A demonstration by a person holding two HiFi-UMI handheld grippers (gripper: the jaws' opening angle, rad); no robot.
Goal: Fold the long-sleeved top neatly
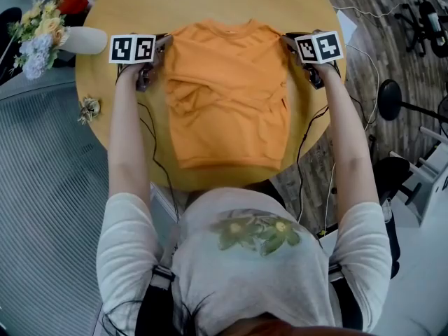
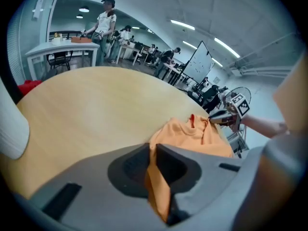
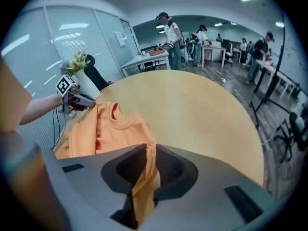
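Lifting unevenly could slip or skew the orange top (image 1: 227,96), lying flat on the round table (image 1: 140,5), since your left gripper (image 1: 162,45) and right gripper (image 1: 289,41) each clamp only a thin shoulder edge.

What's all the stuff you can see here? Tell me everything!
top: 1, orange, spread on the table
table: 1, light wood, round
vase: 1, white, table's far left edge
flowers: 1 bunch, yellow, white and red, in the vase
small sprig: 1, tan, table's left edge
cables: 2, black, trailing from the grippers
left gripper: 1, grey, shut on the top's far left corner
right gripper: 1, grey, shut on its far right corner
arms: 2, white sleeves
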